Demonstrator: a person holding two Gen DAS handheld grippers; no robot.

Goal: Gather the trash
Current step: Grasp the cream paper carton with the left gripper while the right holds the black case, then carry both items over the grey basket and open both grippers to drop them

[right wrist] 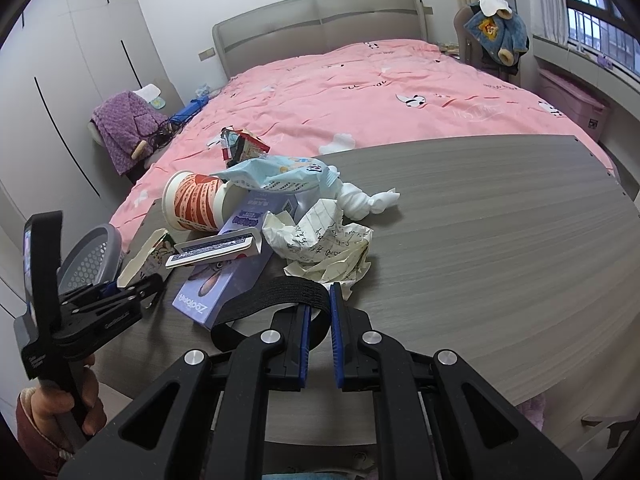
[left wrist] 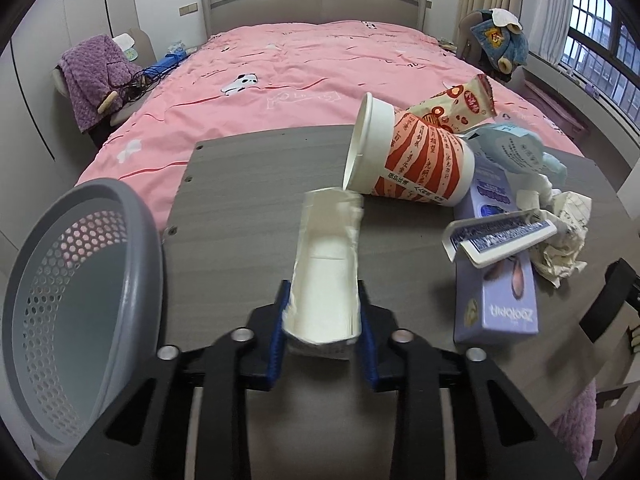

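My left gripper (left wrist: 323, 312) is shut on a flattened white carton (left wrist: 326, 268) and holds it above the grey wooden table (left wrist: 240, 216), right of a grey perforated bin (left wrist: 76, 292). The same carton (right wrist: 146, 256) and left gripper (right wrist: 132, 286) show in the right wrist view. A pile of trash lies on the table: a red-and-white paper cup (left wrist: 412, 160) on its side, a purple box (left wrist: 500, 280), crumpled paper (right wrist: 324, 244), a light blue wrapper (right wrist: 280, 174) and white tissue (right wrist: 368, 200). My right gripper (right wrist: 320, 316) is nearly closed and empty, near the crumpled paper, with a black strap (right wrist: 280, 296) beside it.
A bed with a pink cover (right wrist: 380, 96) lies behind the table. A snack wrapper (left wrist: 460, 104) rests behind the cup. A chair with purple clothes (right wrist: 124, 132) stands at the left, one with a blue garment (right wrist: 496, 32) at the right.
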